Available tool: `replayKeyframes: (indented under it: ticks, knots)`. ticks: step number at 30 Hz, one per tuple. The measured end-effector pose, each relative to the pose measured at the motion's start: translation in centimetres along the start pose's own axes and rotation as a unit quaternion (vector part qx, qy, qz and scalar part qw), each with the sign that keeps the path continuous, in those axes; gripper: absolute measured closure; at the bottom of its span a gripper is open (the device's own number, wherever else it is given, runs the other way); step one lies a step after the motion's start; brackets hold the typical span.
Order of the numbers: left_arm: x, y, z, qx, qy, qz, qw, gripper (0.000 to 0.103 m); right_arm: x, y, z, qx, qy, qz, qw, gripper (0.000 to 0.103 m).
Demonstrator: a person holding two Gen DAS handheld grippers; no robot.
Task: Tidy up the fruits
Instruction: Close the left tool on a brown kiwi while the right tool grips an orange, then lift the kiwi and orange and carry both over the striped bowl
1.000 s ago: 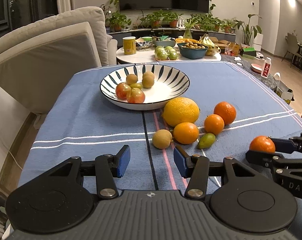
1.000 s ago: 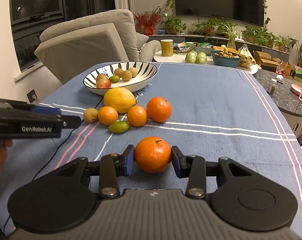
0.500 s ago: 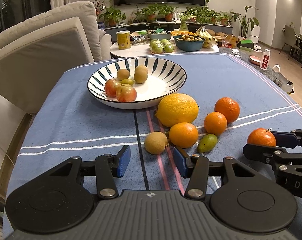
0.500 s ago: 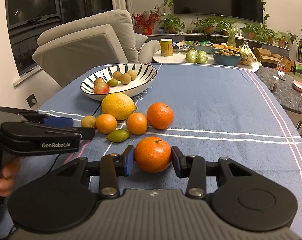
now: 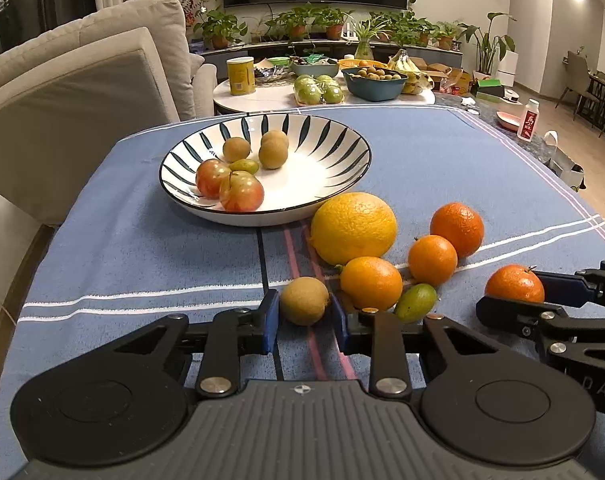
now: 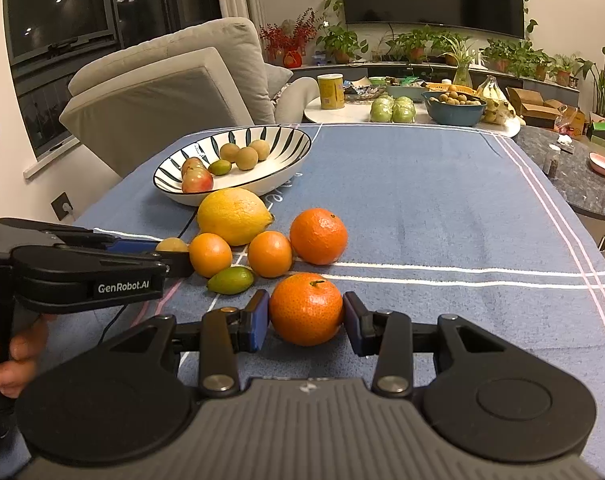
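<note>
**Two grippers, two fruits on the blue cloth**

The left gripper sits low over the striped blue tablecloth with its blue pads closed in on a small brown round fruit; the jaws are drawn as narrow as they go, pressing the fruit from both sides. That fruit rests on the cloth just beside a small orange and a little green fruit.

The right gripper has a tangerine clamped between its pads, still down on the cloth, a bit apart from the pile. A hand grips the left tool's handle at the edge of the right camera's view.

Behind the pile lie a big yellow citrus and two more oranges. The striped bowl stands just beyond, holding two reddish fruits, three brown ones and a green one.
</note>
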State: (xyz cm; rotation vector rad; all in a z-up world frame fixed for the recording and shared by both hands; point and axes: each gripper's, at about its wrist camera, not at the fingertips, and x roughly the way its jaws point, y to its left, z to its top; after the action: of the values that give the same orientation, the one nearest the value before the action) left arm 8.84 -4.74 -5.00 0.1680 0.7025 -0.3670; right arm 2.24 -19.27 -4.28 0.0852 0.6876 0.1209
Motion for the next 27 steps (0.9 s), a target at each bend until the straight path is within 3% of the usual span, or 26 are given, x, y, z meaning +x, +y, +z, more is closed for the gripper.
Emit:
replayKeyframes:
  ticks: [9,27]
  knots:
    - [-0.8,-0.1,-0.1,-0.002,-0.006,-0.001,1.0000,0.077,-0.6,0.4,0.3,0.000,-0.007,-0.002,1.000,0.024]
    - [-4.7,0.2,0.9,-0.005,-0.054,-0.002,0.9985,0.077,-2.1,2.2,2.2,-0.019,-0.048,0.013,0.999,0.024]
